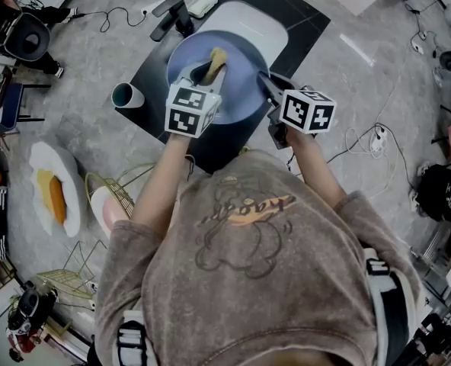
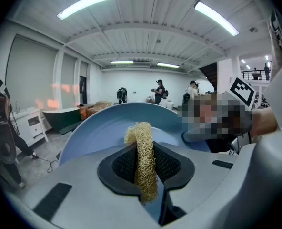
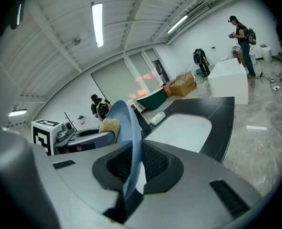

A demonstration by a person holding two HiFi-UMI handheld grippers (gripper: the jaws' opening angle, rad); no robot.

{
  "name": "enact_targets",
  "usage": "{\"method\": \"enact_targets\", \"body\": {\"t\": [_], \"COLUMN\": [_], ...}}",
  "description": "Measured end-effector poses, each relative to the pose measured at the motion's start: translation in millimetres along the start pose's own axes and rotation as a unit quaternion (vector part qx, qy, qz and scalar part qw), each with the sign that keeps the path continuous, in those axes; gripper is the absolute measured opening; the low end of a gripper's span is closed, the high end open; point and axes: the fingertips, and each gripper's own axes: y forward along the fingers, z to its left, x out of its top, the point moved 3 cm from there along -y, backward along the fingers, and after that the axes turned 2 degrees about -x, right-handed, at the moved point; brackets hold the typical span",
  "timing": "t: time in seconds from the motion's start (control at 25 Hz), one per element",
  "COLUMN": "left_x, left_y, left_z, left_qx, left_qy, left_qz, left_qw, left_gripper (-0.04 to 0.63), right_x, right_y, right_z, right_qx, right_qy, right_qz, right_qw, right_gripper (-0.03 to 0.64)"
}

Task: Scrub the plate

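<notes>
The left gripper (image 1: 204,73) has its fingers closed almost together on a strip of yellow scrubber (image 1: 217,58), whose free end lies against the face of the blue plate (image 1: 237,90) near its 12 o'clock side. The right gripper (image 1: 265,84) pinches the plate's rim at about 3 o'clock, its fingers parted only by the rim's thickness. The plate sits over a black mat (image 1: 161,75), with a white basin (image 1: 248,25) at 12 o'clock beyond it.

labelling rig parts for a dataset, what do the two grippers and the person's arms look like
Both the left gripper and right gripper have smooth grey bodies with black, mesh-textured fingers. Each carries a white cube with black square markers. The person wears a brownish-grey short-sleeved shirt with a cartoon print, forearms bare, plus black-and-white shoulder straps.
</notes>
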Motion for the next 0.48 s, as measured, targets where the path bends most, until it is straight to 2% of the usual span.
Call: {"method": "enact_targets", "body": {"t": [0.24,0.48], "left_x": [-14.1,-31.8], "left_y": [-9.1,-8.8], "left_z": [19.7,8.8], "left_qx": [0.020,0.010], "left_qy": [-0.028,-0.046], "left_qz": [0.018,0.043], "left_qw": [0.9992,0.9980], "left_gripper": [0.078,0.078], "right_x": [2.8,15.1], "right_y": [-5.2,-11.9], "right_z": [-9.0,-22.6], "right_qx": [-0.012,-0.028], "right_qy": [0.020,0.037], "right_qz": [-0.015,-0.039], "right_qw": [1.000,0.998], "right_gripper": [0.034,0.034]}}
